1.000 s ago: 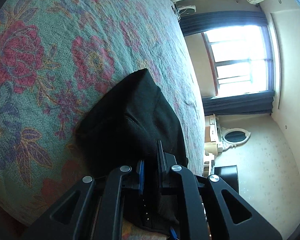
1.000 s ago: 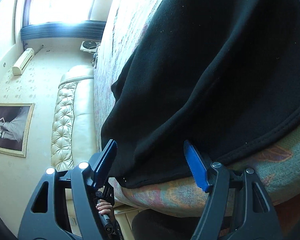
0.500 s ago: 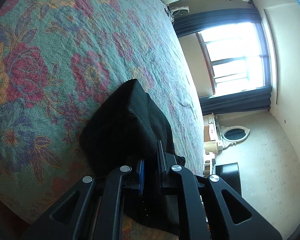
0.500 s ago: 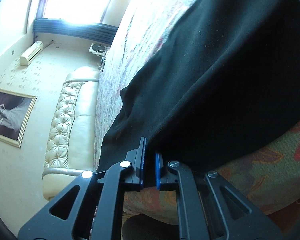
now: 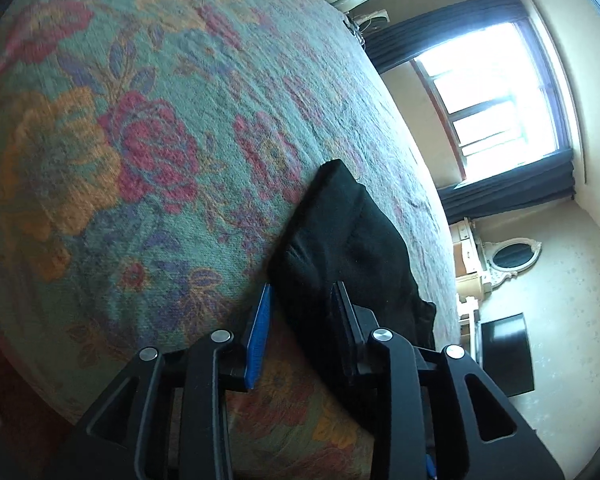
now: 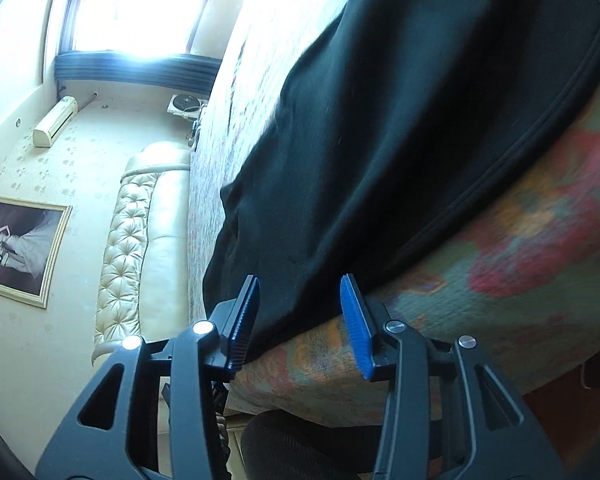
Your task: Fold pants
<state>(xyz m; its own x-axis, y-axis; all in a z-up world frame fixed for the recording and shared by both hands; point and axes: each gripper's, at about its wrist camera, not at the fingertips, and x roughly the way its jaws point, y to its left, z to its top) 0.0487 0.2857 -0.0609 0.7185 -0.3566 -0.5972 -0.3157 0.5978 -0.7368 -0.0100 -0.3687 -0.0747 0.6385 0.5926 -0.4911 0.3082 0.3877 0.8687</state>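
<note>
Two grippers let go of black pants (image 5: 340,248) lying folded near the edge of a flowered bedspread (image 5: 140,152). The left gripper (image 5: 304,312) has just been opening, its jaws apart with cloth between them but not pinched. The right gripper (image 6: 300,308) has likewise just been opening over the pants' edge (image 6: 380,160), its pads clear of the fabric. A fold appears just laid down; next comes a fresh grasp or a pull clear.
</note>
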